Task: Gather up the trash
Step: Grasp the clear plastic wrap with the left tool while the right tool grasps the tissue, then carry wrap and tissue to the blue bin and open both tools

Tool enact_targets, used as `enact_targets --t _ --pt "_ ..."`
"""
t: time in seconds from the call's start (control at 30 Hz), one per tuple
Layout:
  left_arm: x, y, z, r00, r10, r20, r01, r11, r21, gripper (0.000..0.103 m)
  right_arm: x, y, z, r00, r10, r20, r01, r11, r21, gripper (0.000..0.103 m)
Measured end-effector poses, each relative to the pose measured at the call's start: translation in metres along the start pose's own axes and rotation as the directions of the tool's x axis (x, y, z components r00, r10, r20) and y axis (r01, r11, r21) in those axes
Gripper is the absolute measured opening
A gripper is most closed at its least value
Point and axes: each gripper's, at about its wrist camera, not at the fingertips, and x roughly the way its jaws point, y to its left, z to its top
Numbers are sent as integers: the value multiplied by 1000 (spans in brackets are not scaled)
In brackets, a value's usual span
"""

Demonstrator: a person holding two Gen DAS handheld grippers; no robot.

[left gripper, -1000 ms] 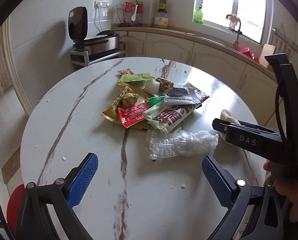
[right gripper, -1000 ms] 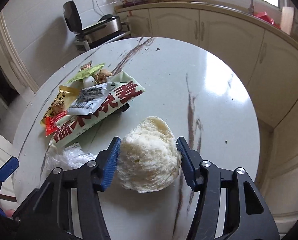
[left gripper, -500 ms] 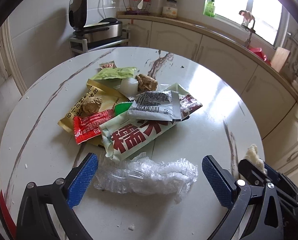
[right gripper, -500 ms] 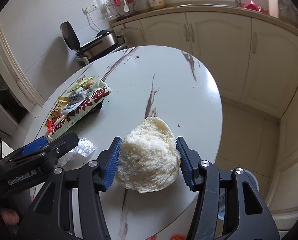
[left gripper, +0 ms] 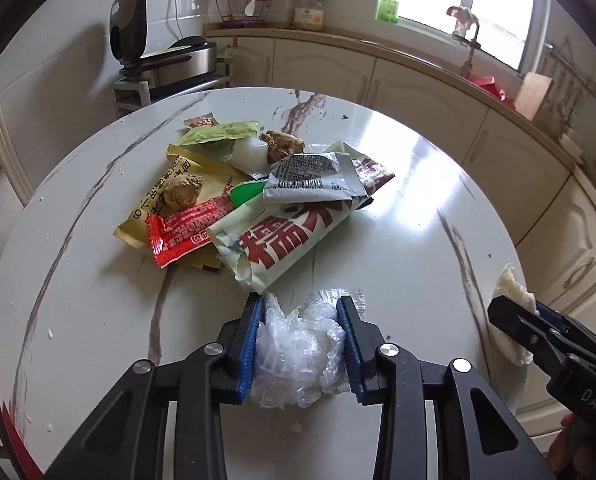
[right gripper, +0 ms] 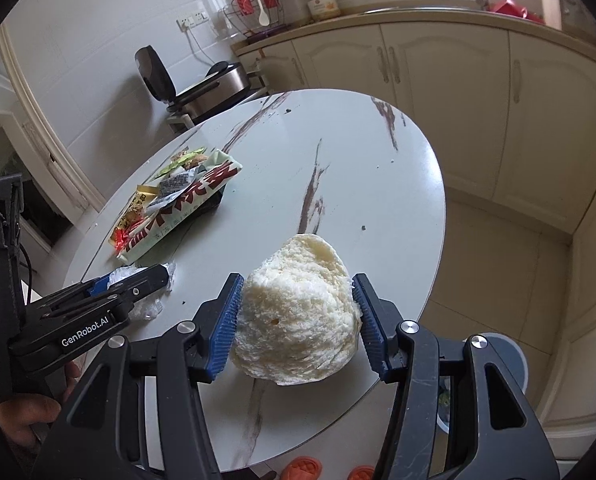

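My left gripper (left gripper: 301, 344) is shut on a crumpled clear plastic wrap (left gripper: 298, 356) at the near edge of the round marble table (left gripper: 409, 216). My right gripper (right gripper: 296, 320) is shut on a white steamed bun (right gripper: 298, 312) and holds it above the table's right edge; the bun also shows in the left wrist view (left gripper: 513, 292). A pile of snack wrappers (left gripper: 258, 208) with two brown food lumps (left gripper: 182, 194) lies mid-table, just beyond the plastic wrap. The left gripper (right gripper: 138, 280) shows in the right wrist view, left of the bun.
A grey bin (right gripper: 501, 356) stands on the floor below the table's right edge. Cream cabinets (right gripper: 457, 80) and a counter run behind. An appliance on a cart (left gripper: 166, 64) stands at the back left. Orange slippers (right gripper: 301, 468) lie under the table.
My left gripper has closed on the plastic wrap, which was lying loose between its open fingers. My right gripper has carried the bun further right, out over the table's edge.
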Motion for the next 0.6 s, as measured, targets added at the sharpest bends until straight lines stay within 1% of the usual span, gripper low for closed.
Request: enact_targets --t 0.07,0.17,0.27,0.33,0.47,0.53,0.6 --pt "-8 3 -7 999 -35 16 35 999 2 28 -3 6 -3 1000 9 -1 -9 1000 -10 52" --pt "-21 8 -17 996 -79 33 79 997 -4 26 -8 16 -10 999 34 1 -34 999 -25 52" --pt "-35 7 -23 996 -87 36 87 996 7 26 -14 26 -15 999 54 7 -53 998 -30 52" --pt "-48 2 -23 993 -98 62 97 995 22 26 -20 28 -15 998 61 21 -61 998 -27 52" --pt "-67 -19 -21 990 -110 86 104 992 66 26 -38 21 -14 995 83 61 -83 997 3 51" --pt "-75 -39 -17 987 -126 97 115 988 107 26 -53 10 -14 993 69 92 -70 997 17 51" --pt "-82 -67 -16 983 -152 100 134 977 168 26 -72 -7 -16 990 55 127 -62 997 48 51"
